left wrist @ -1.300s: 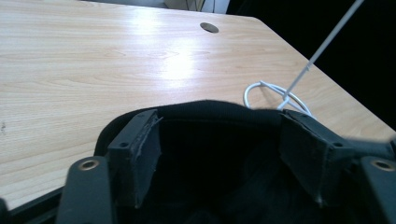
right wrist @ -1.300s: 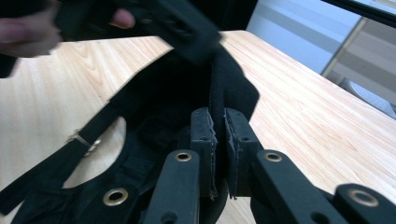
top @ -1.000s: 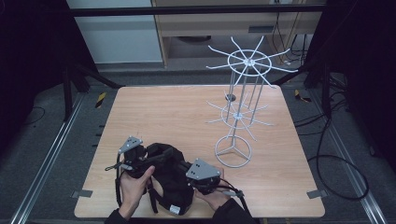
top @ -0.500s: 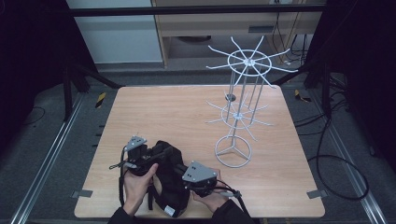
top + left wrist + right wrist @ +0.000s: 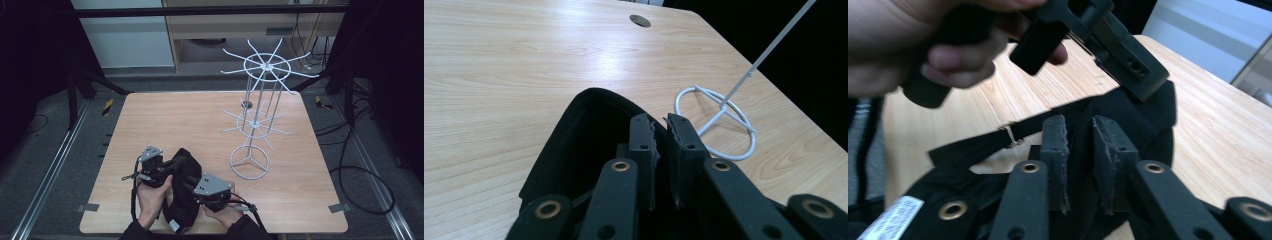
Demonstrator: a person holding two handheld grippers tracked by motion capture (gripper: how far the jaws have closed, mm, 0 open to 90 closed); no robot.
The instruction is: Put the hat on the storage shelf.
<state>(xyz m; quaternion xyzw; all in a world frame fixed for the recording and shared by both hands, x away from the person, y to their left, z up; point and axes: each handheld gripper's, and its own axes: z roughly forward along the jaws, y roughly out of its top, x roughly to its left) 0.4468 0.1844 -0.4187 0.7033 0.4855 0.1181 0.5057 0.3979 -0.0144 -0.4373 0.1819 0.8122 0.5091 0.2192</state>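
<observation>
Black bag [image 5: 181,192]: lies at the near edge of the wooden surface [image 5: 200,120], between both hands.
Left hand-held gripper [image 5: 660,125]: jaws nearly together, pinching the bag's rim.
Right hand-held gripper [image 5: 1079,131]: jaws a little apart with black cloth between them; this view shows a strap [image 5: 993,137] and white label [image 5: 895,216].
White wire rack [image 5: 257,120]: stands to the right, near the bag.
Open room: far left of the surface.
</observation>
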